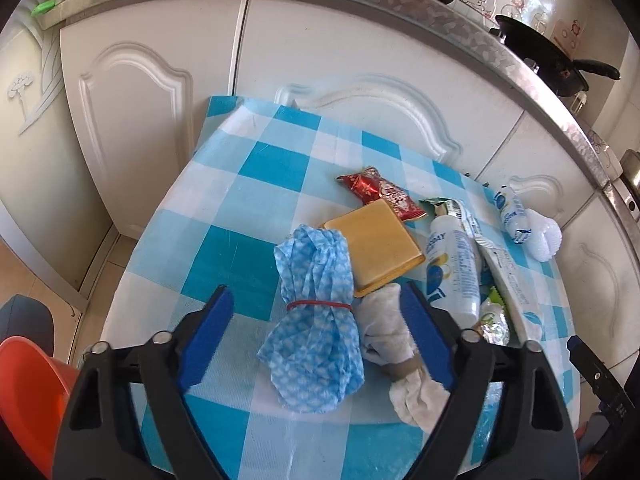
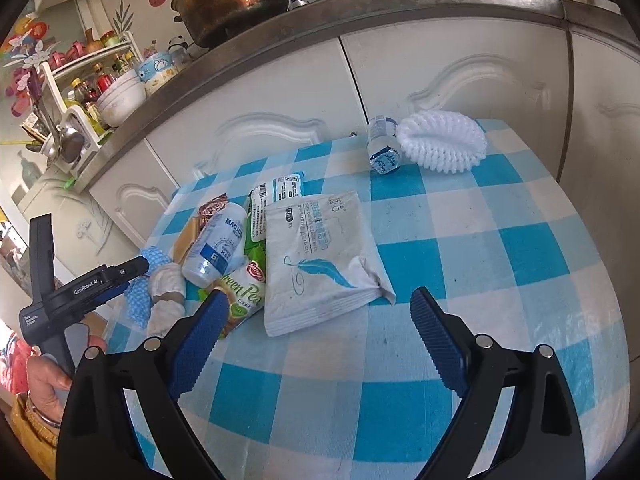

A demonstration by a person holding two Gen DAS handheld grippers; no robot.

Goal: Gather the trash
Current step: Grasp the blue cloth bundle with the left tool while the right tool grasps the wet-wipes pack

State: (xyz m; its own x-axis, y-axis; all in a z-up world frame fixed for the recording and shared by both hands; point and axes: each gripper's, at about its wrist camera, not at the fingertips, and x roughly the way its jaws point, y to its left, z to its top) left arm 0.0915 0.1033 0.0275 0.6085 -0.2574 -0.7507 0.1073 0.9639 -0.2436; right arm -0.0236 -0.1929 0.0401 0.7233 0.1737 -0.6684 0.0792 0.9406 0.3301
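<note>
Two grippers over a checked surface (image 2: 500, 208) strewn with trash.

Left gripper (image 1: 318, 316) released, spread around a blue cloth bundle (image 1: 314, 316) tied by a red band, one pad just beside a white rag (image 1: 386, 332), nothing clamped. Right gripper (image 2: 320, 316) released and empty, poised near a white wipes packet (image 2: 320, 256). Between them: white bottle (image 2: 214, 246), green snack wrapper (image 2: 244, 296), yellow block (image 1: 374, 246). Far side: small bottle (image 2: 384, 148) touching a white brush (image 2: 442, 144).
</note>
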